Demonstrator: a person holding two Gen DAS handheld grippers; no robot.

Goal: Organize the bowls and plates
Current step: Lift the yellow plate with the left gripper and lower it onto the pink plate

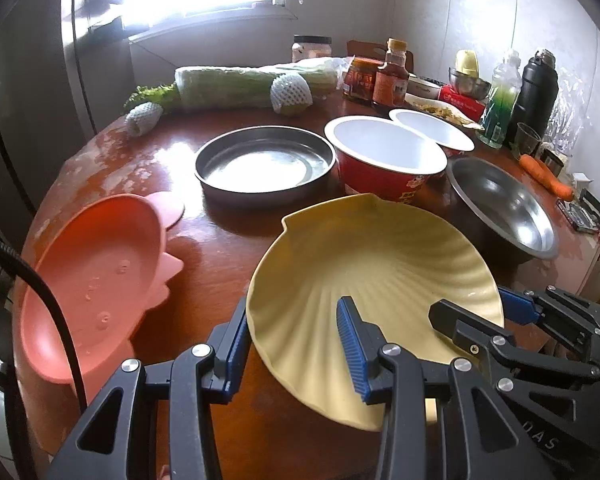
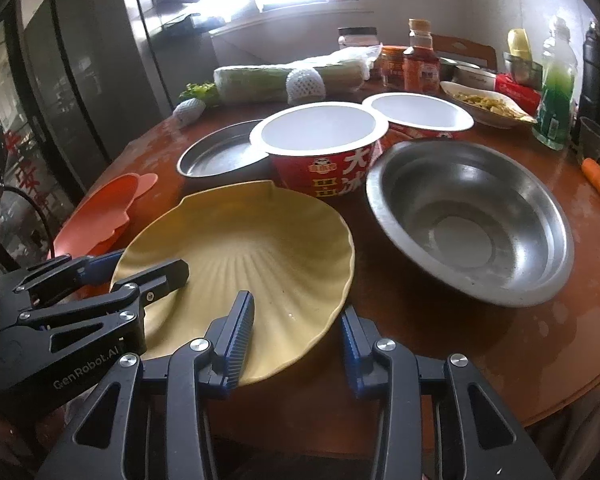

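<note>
Between hand-held grippers: ribbed, shell-shaped yellow plate (image 1: 380,264)

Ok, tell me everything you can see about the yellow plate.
The yellow plate is shell-shaped, with ridges fanning out from its near side, a scalloped rim and a notch at the far edge. It looks like matte plastic and is empty. It sits at the near edge of the table, tilted. The left hand-held gripper and right hand-held gripper each straddle its near rim.

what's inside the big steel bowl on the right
The steel bowl looks empty: bare, shiny metal down to its flat bottom, with only reflections. In the right wrist view the whole inside shows; nothing covers it. What lies under it on the table is hidden.
</note>
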